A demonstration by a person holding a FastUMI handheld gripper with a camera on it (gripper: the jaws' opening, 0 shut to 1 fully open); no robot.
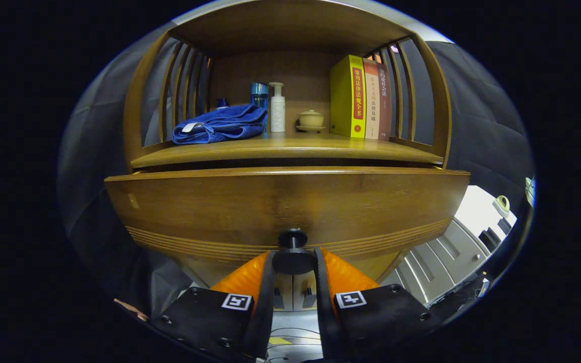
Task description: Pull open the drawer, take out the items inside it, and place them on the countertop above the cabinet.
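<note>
A wooden cabinet fills the space ahead, with a drawer front (pixel 285 204) pulled a little way out below the countertop (pixel 290 146). A dark round knob (pixel 293 254) stands out from the drawer's lower middle. My gripper (pixel 293 262) has both fingers pressed on either side of that knob, shut on it. A dark gap shows between the drawer's top edge and the countertop; the drawer's inside is hidden.
On the countertop lie a folded blue towel (pixel 222 130), a blue bottle (pixel 258 95), a white pump bottle (pixel 277 108), a small lidded bowl (pixel 311 120) and three upright books (pixel 363 98). Curved wooden slats close both sides. White cabinets (pixel 447 257) stand at the lower right.
</note>
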